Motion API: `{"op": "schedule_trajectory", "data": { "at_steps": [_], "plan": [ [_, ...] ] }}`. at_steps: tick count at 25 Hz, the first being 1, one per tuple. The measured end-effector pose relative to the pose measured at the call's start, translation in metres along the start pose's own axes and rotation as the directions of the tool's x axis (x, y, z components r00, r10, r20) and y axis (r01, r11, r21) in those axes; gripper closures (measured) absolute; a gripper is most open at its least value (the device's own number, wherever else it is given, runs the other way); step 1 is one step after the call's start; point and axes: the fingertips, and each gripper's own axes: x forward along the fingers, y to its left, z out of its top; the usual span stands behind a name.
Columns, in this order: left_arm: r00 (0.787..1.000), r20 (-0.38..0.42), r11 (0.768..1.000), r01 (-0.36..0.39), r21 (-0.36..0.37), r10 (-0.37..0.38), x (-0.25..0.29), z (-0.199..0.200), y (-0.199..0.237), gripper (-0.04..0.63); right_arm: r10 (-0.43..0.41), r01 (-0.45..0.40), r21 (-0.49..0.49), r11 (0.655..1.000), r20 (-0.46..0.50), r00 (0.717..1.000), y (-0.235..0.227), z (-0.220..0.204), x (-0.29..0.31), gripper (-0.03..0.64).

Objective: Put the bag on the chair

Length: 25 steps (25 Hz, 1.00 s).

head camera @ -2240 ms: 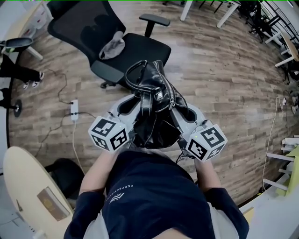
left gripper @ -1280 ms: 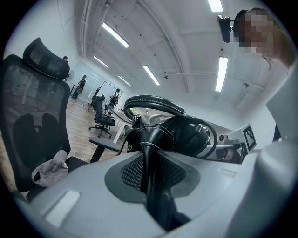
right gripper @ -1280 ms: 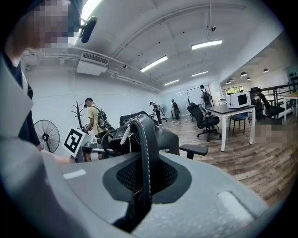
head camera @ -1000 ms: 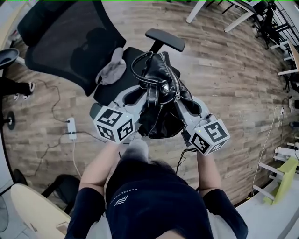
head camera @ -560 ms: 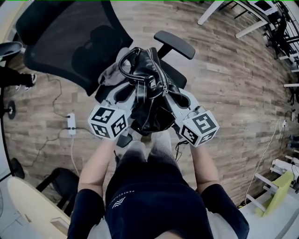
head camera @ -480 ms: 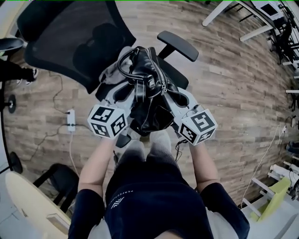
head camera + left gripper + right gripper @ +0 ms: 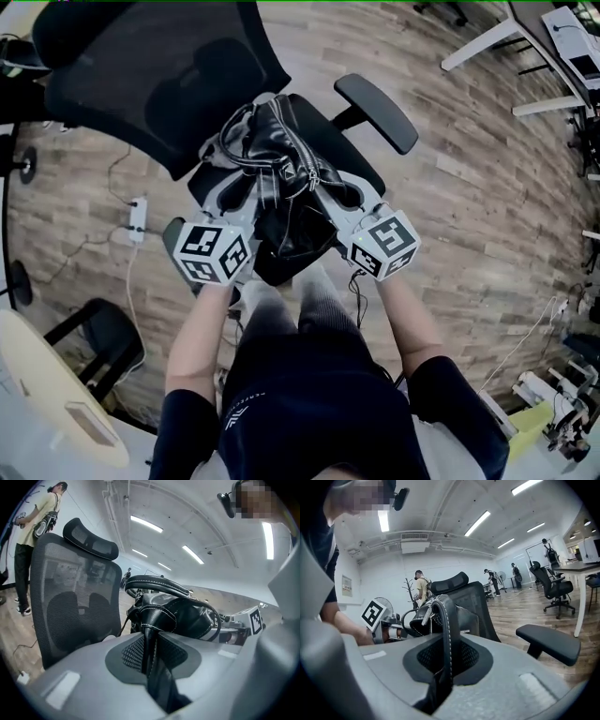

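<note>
A black leather bag point(image 7: 281, 173) with a looped handle hangs over the seat point(image 7: 352, 155) of a black mesh office chair point(image 7: 159, 75). My left gripper point(image 7: 246, 186) is shut on a stitched fold of the bag point(image 7: 173, 616) at its left side. My right gripper point(image 7: 323, 186) is shut on a bag strap point(image 7: 446, 620) at its right side. In the left gripper view the left gripper point(image 7: 149, 641) faces the chair back point(image 7: 75, 602). The right gripper point(image 7: 446, 648) sees the chair's armrest point(image 7: 548, 641) to its right. Whether the bag touches the seat is hidden.
A grey cloth point(image 7: 211, 150) lies on the seat left of the bag. A power strip point(image 7: 138, 214) with a cable lies on the wood floor at left. White desk legs point(image 7: 487, 47) stand at top right, a pale round table point(image 7: 56, 403) at bottom left. A person point(image 7: 33, 522) stands behind the chair.
The person has walked up to the chair. The bag, held by both grippers throughout, has gone from in front of the seat to over it.
</note>
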Motion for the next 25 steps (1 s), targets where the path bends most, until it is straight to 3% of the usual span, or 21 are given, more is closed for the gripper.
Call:
{"op": "schedule_trajectory", "data": {
  "at_steps": [11, 25],
  "plan": [
    [1.0, 0.01, 0.999, -0.025, -0.02, 0.025, 0.056, -0.014, 0.019, 0.5, 0.011, -0.014, -0.081, 0.997, -0.041, 0.999, -0.056, -0.014, 0.025, 0.58],
    [0.999, -0.054, 1.0, 0.003, -0.014, -0.003, 0.091, -0.047, 0.027, 0.498, -0.001, -0.002, -0.043, 0.999, -0.075, 0.997, -0.093, -0.05, 0.031, 0.571]
  ]
}}
